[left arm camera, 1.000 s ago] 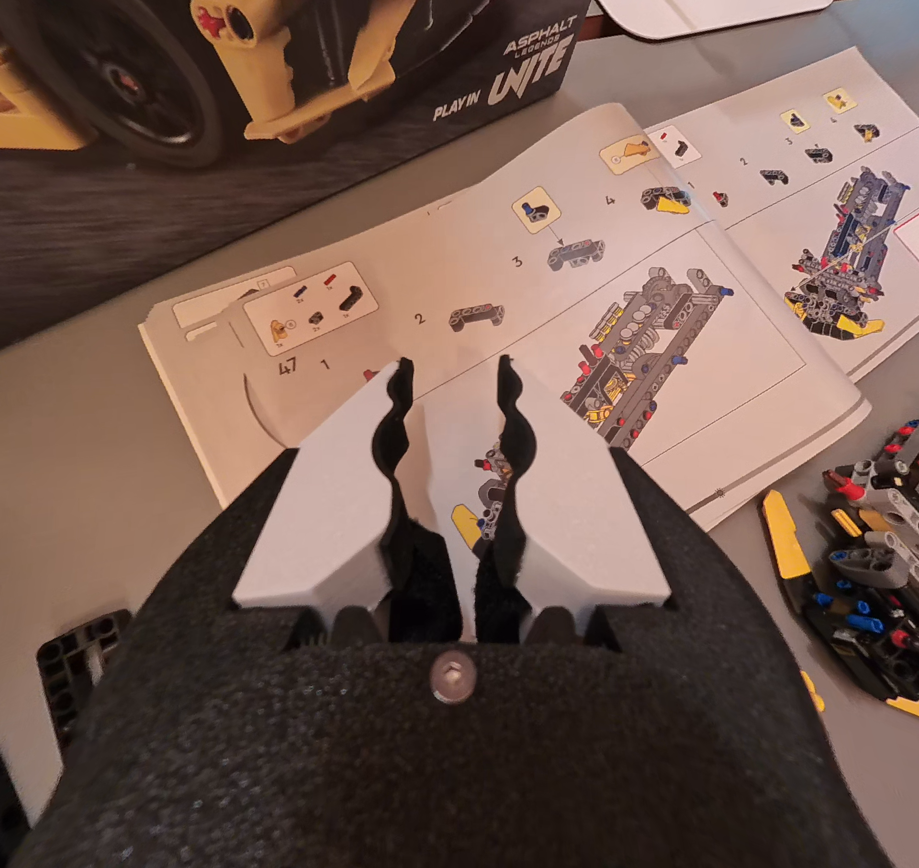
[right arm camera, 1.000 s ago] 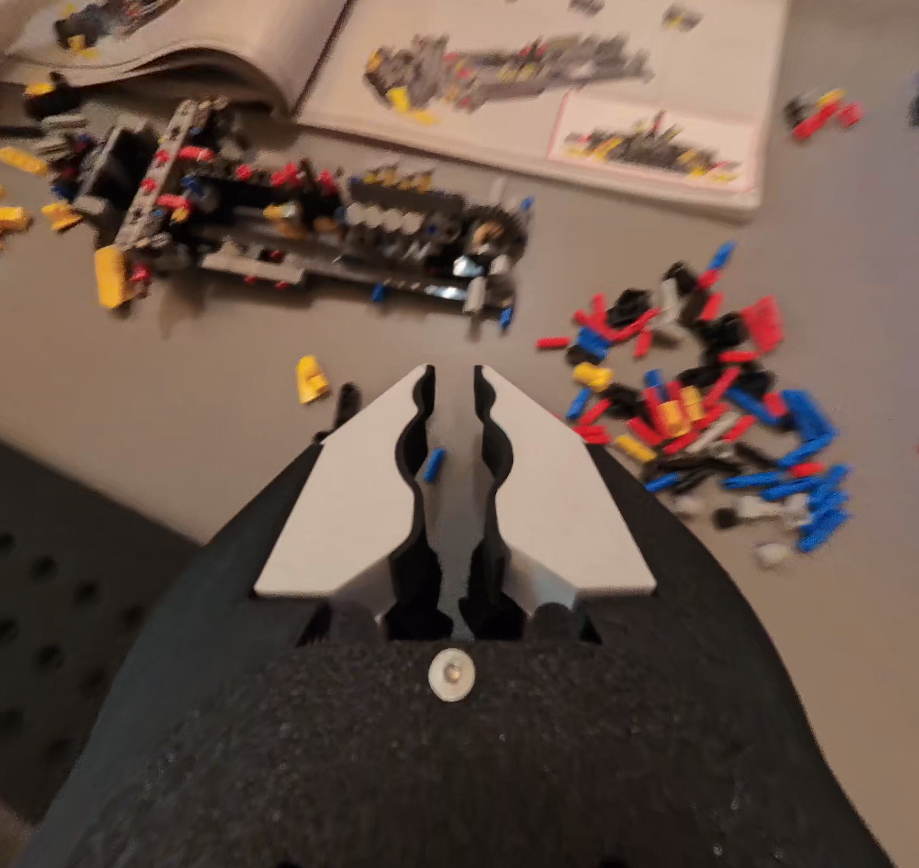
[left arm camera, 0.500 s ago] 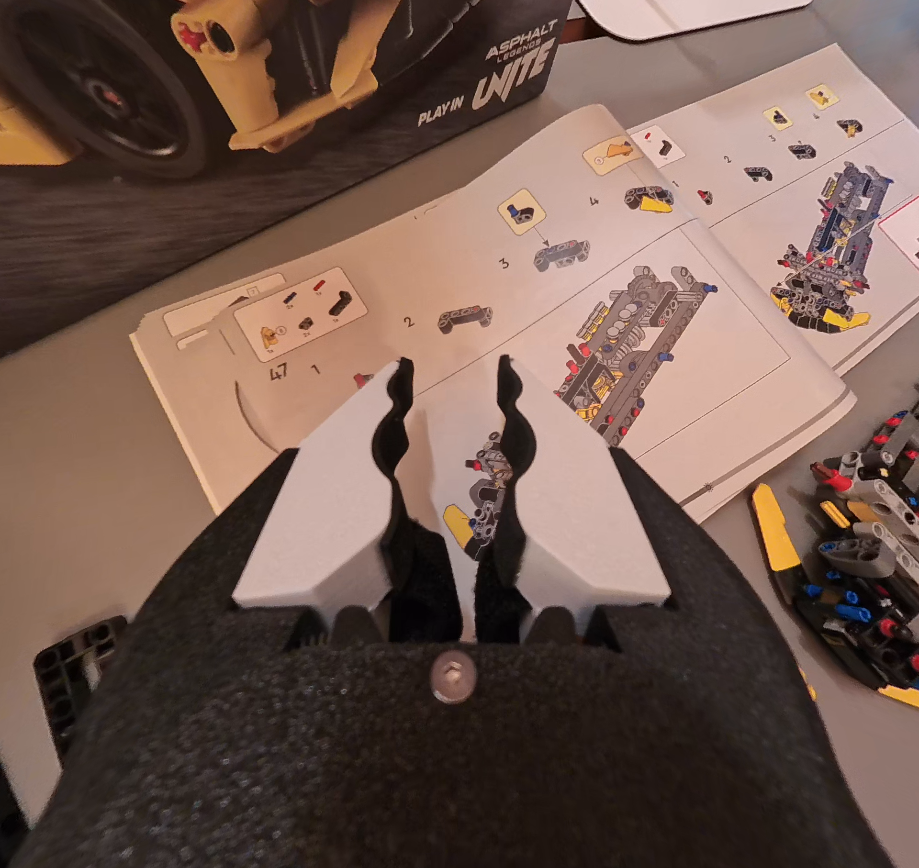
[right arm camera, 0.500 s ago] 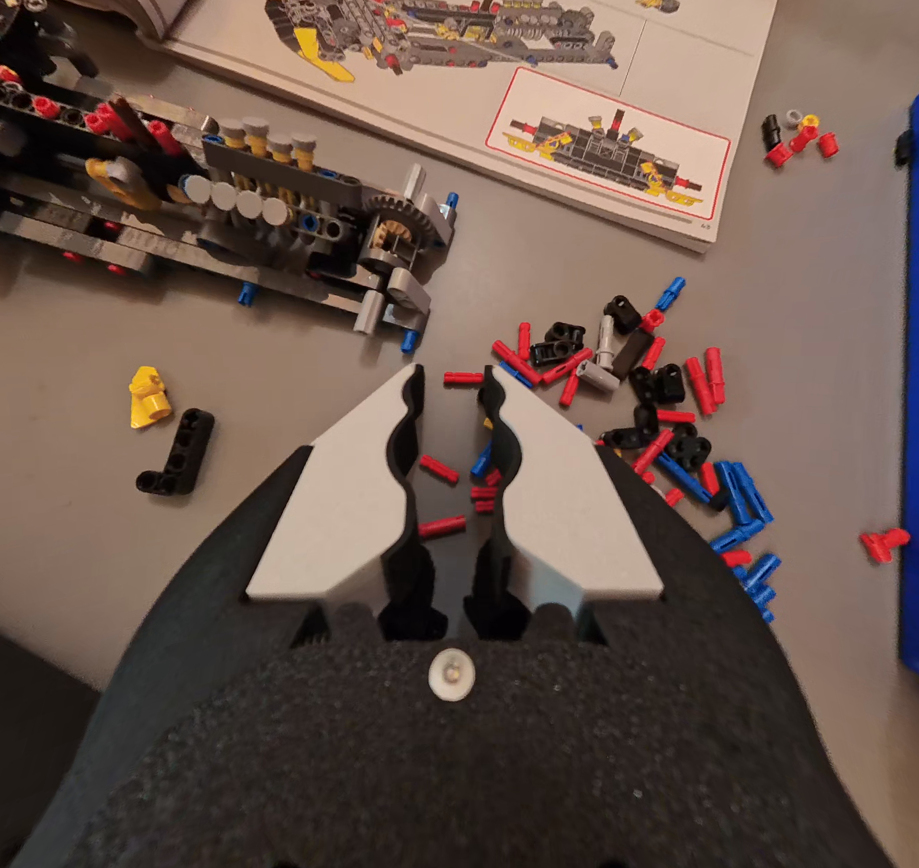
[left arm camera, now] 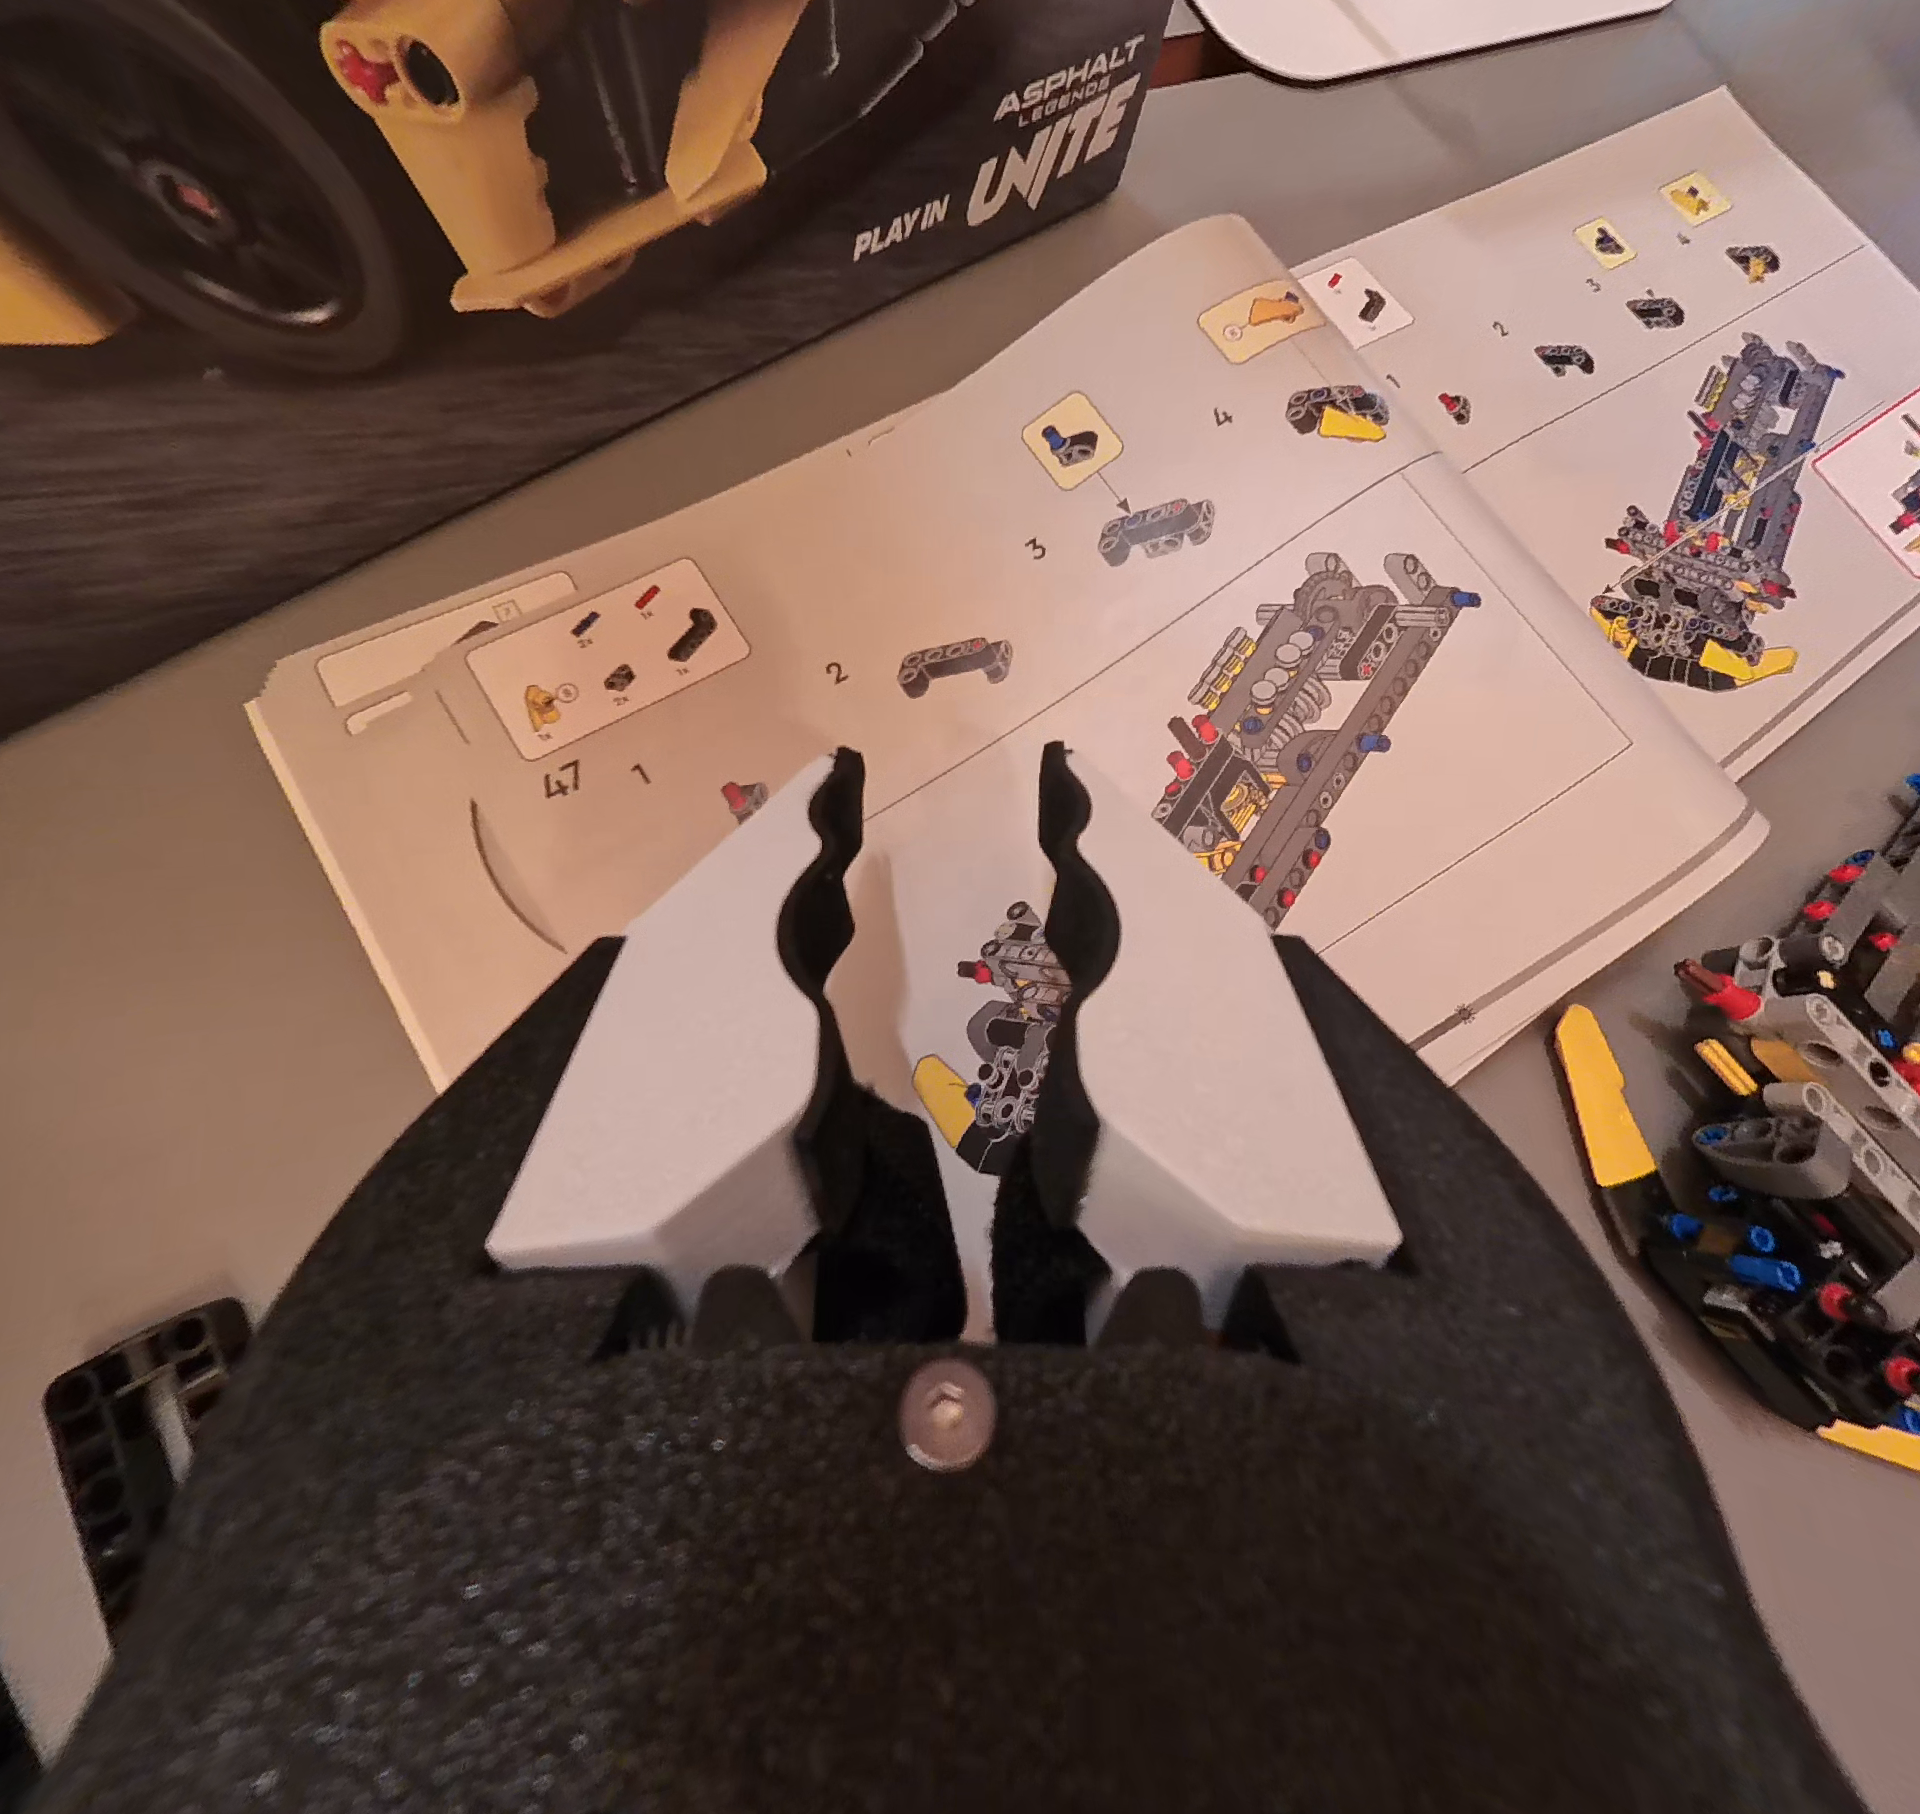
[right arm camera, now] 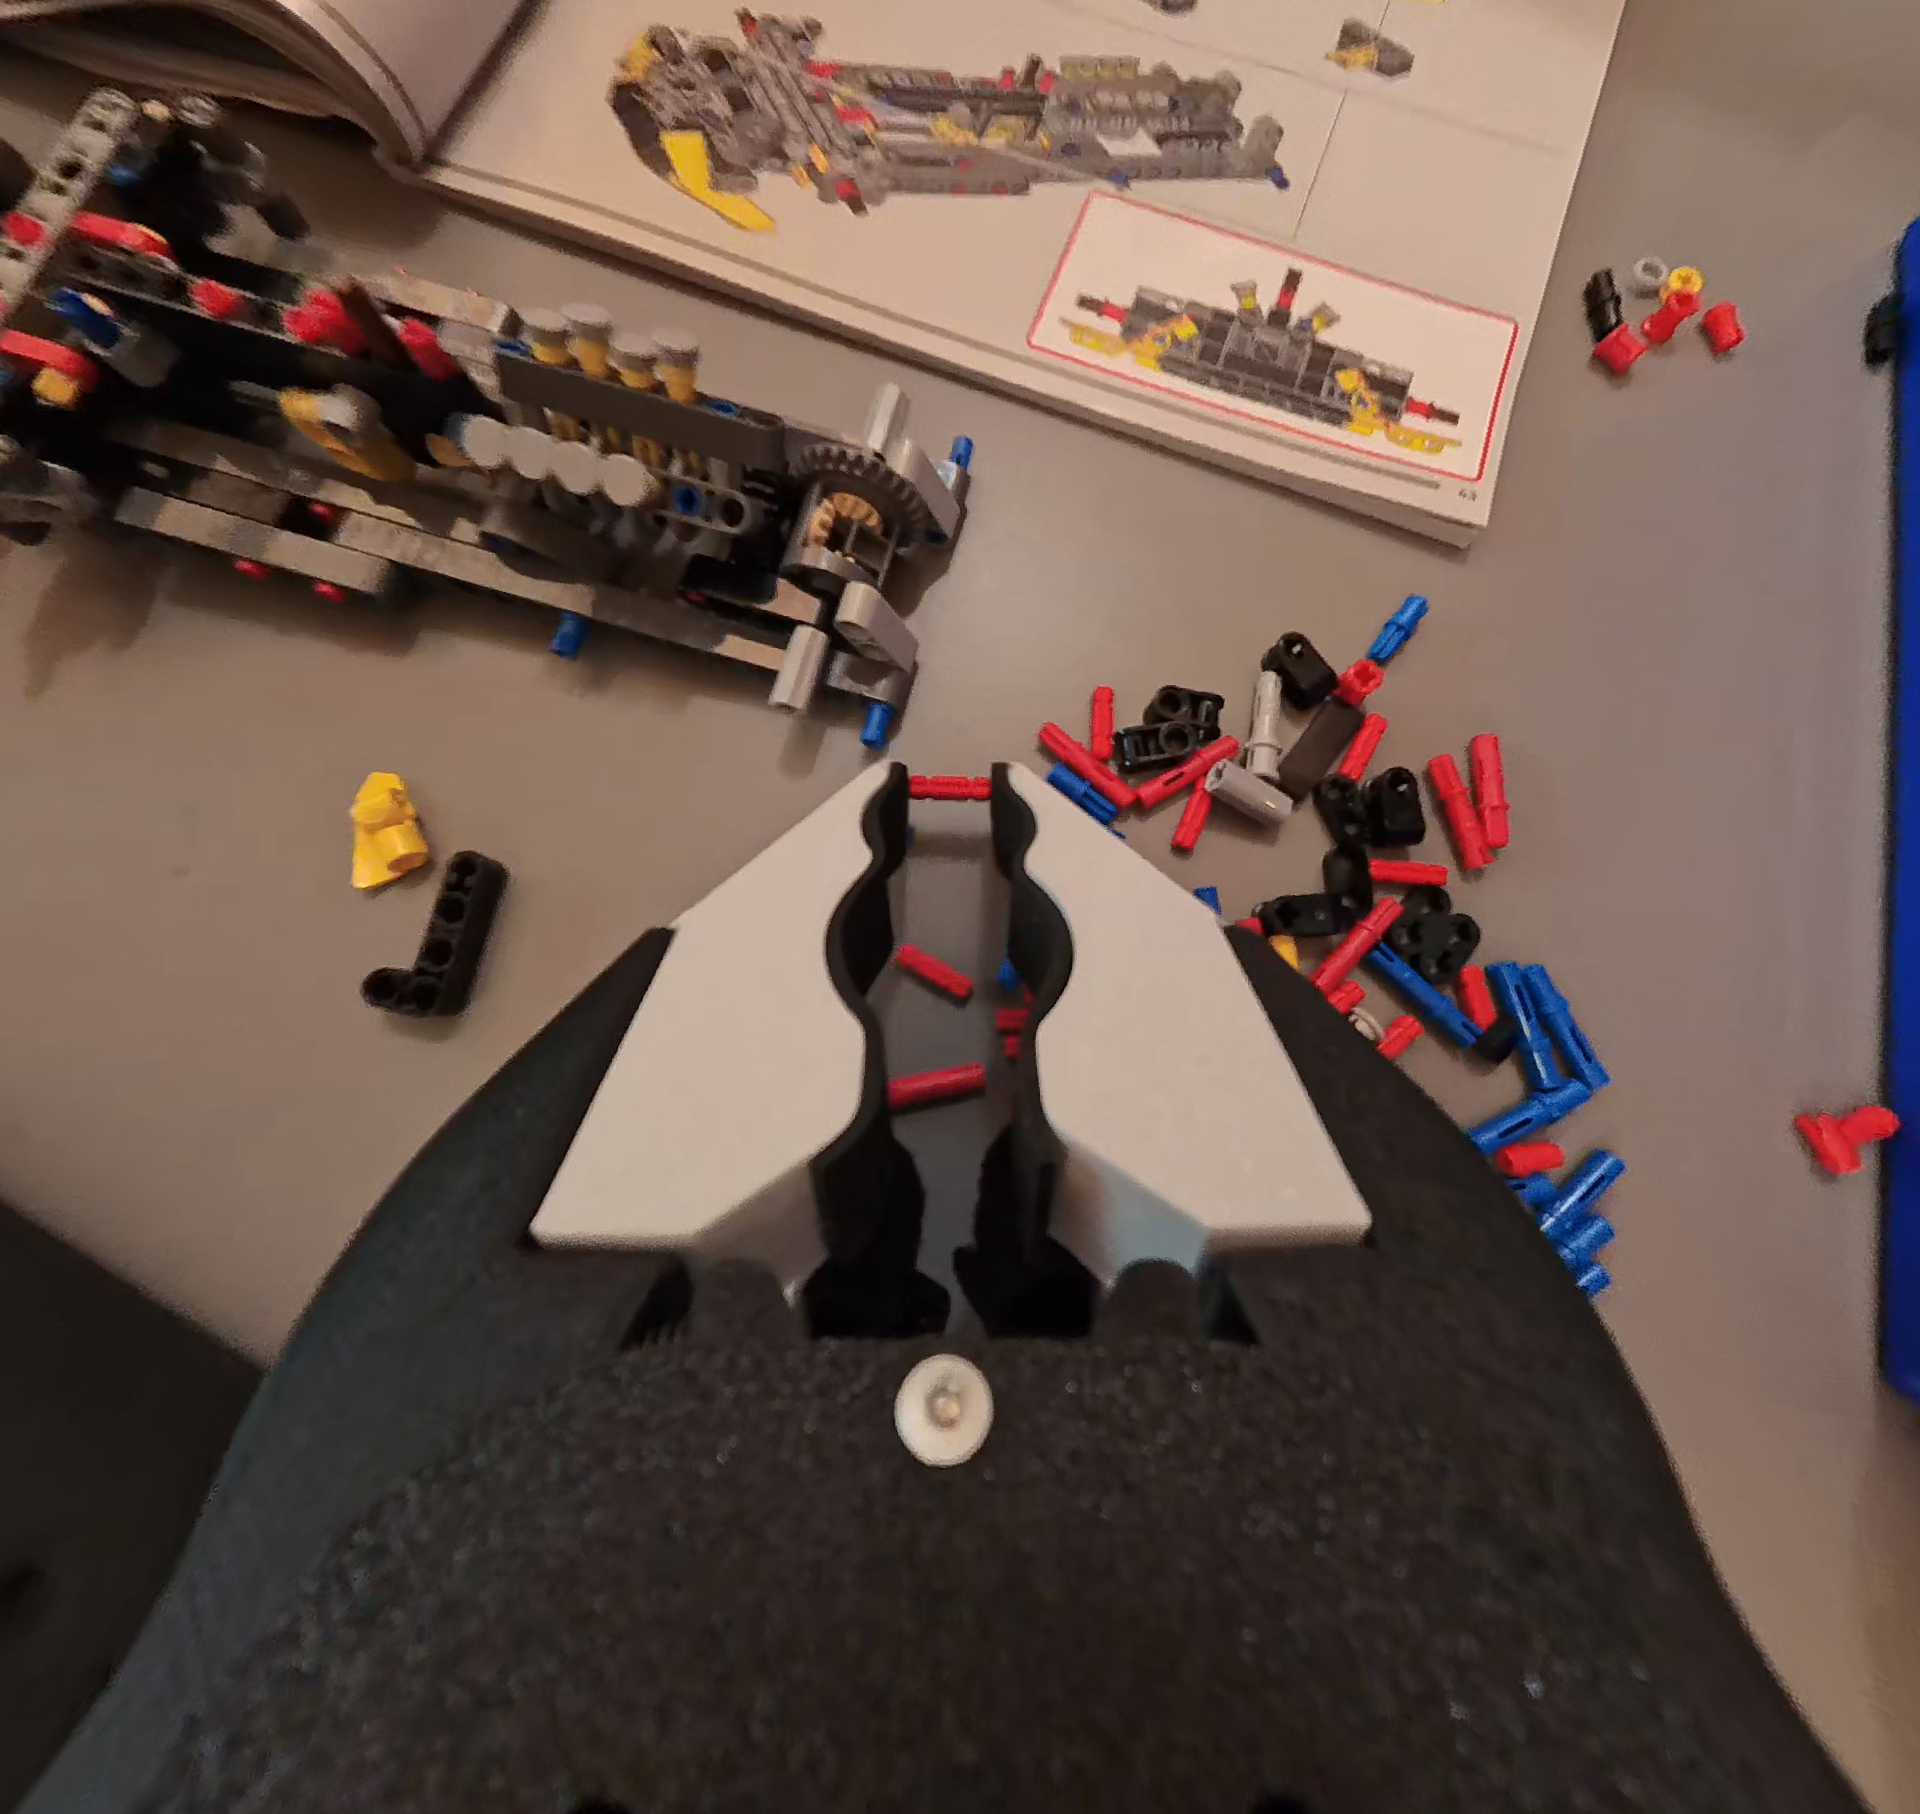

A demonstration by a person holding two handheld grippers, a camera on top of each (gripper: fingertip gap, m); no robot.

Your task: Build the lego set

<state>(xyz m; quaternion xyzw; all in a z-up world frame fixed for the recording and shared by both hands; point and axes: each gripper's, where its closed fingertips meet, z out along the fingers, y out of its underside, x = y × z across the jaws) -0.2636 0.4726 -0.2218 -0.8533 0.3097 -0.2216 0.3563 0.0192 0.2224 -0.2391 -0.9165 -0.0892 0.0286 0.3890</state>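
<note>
1. Right gripper (right arm camera: 945, 788) moved off the half-built car frame (right arm camera: 499, 476) over the last second; now low over the loose-pin pile (right arm camera: 1382, 891).
2. Fingers apart, nothing clamped; red pin (right arm camera: 948, 785) lying across the gap at the tips, more red pins below between them.
3. Left gripper (left arm camera: 951, 762) barely shifted; fingers apart, empty, hovering over the open manual (left arm camera: 1039, 559); box (left arm camera: 520, 154) at 11 o'clock.
4. Frame at 10 o'clock from right tips; yellow piece (right arm camera: 387, 829) and black bent beam (right arm camera: 442, 933) at 9 o'clock on worktop (right arm camera: 208, 933).
5. Judged: pin pick-up starting.
</note>
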